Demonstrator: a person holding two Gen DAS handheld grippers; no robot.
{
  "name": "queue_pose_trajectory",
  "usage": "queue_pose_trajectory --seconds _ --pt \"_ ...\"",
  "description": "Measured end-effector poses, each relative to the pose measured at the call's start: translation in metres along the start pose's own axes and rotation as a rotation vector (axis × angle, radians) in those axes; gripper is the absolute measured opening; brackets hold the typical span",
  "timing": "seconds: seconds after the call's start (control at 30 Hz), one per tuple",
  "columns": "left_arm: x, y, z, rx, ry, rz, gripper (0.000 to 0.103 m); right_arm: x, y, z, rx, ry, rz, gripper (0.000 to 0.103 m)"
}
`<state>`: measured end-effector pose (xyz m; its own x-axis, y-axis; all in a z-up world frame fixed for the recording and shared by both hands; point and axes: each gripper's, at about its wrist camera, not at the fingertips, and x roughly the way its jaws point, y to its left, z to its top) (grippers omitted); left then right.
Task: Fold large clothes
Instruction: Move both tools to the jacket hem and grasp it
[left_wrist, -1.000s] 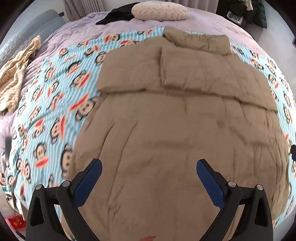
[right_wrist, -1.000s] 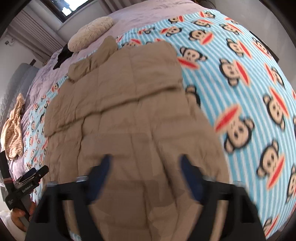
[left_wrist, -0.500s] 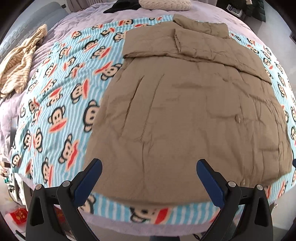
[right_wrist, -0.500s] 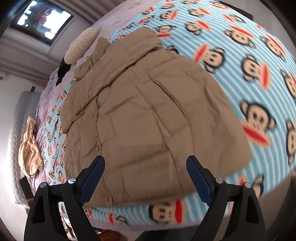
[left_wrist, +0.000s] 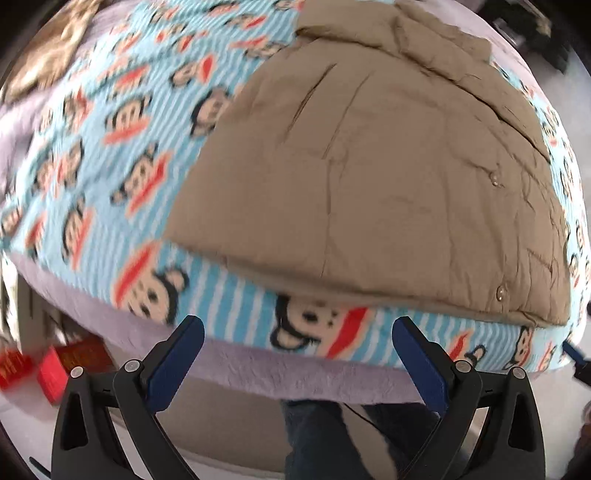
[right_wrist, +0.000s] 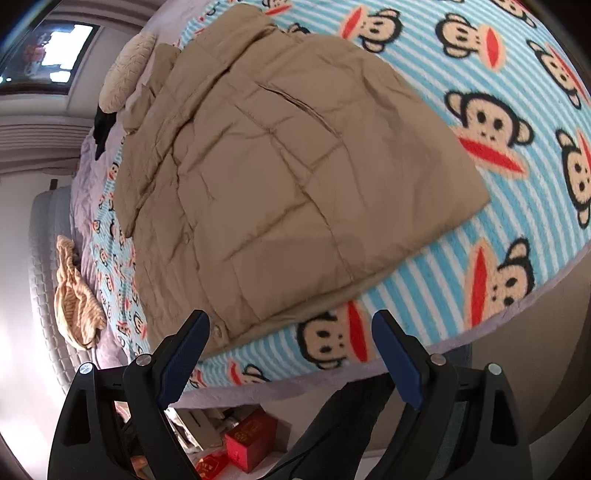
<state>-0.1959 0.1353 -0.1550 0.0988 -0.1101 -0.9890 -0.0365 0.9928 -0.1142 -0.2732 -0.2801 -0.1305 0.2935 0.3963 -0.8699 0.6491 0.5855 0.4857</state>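
Note:
A large tan quilted coat lies flat on a blue striped monkey-print blanket, sleeves folded across its upper part, hem near the bed's front edge. It also shows in the right wrist view. My left gripper is open and empty, off the front edge of the bed below the coat's hem. My right gripper is open and empty, just off the bed edge near the hem's corner.
A lilac bed cover edges the bed. Red boxes sit on the floor below. A striped beige garment lies at the far left, a round cream cushion and a black item at the bed's head. The person's legs stand by the bed.
Both grippers have pulled back from over the coat to beyond the bed's front edge. The coat lies still. Both stay open.

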Motion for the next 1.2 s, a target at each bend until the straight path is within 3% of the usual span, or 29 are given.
queue_pose_trajectory --seconds 0.1,0.2,0.37,0.47,0.7,0.87,1.03,1.07,1.1,1.13,1.17,1.2 --pt "-0.001 0.017 -0.008 -0.103 0.0 -0.096 0.102 0.004 -0.02 0.001 0.045 0.028 -0.006 0.091" --pt "0.002 0.03 -0.006 -0.17 -0.007 -0.194 0.102 0.012 -0.039 0.002 0.137 0.053 0.05 0.091" --pt "0.023 0.036 0.012 -0.19 0.027 -0.306 0.102 0.022 -0.055 -0.004 0.225 0.066 0.118 0.091" --pt "0.045 0.028 0.025 -0.182 0.063 -0.311 0.102 0.023 -0.058 -0.005 0.24 0.057 0.12 0.091" --pt "0.052 0.016 0.052 -0.167 0.024 -0.336 0.102 0.02 -0.064 0.007 0.274 -0.002 0.177 0.091" --pt "0.058 0.014 0.057 -0.154 0.036 -0.311 0.102 0.036 -0.083 0.022 0.371 -0.03 0.212 0.091" --pt "0.064 0.008 0.058 -0.134 0.031 -0.301 0.101 0.052 -0.095 0.027 0.488 -0.047 0.321 0.089" --pt "0.064 0.008 0.059 -0.131 0.03 -0.297 0.089 0.053 -0.096 0.026 0.512 -0.05 0.342 0.084" --pt "0.063 0.006 0.061 -0.121 0.029 -0.29 0.067 0.054 -0.096 0.026 0.524 -0.049 0.353 0.065" --pt "0.064 0.005 0.063 -0.112 0.035 -0.291 0.056 0.055 -0.095 0.026 0.535 -0.041 0.356 0.047" --pt "0.063 0.007 0.066 -0.109 0.043 -0.316 0.034 0.057 -0.094 0.025 0.54 -0.038 0.356 0.037" --pt "0.062 0.009 0.068 -0.112 0.044 -0.341 0.017 0.057 -0.094 0.025 0.541 -0.036 0.355 0.02"
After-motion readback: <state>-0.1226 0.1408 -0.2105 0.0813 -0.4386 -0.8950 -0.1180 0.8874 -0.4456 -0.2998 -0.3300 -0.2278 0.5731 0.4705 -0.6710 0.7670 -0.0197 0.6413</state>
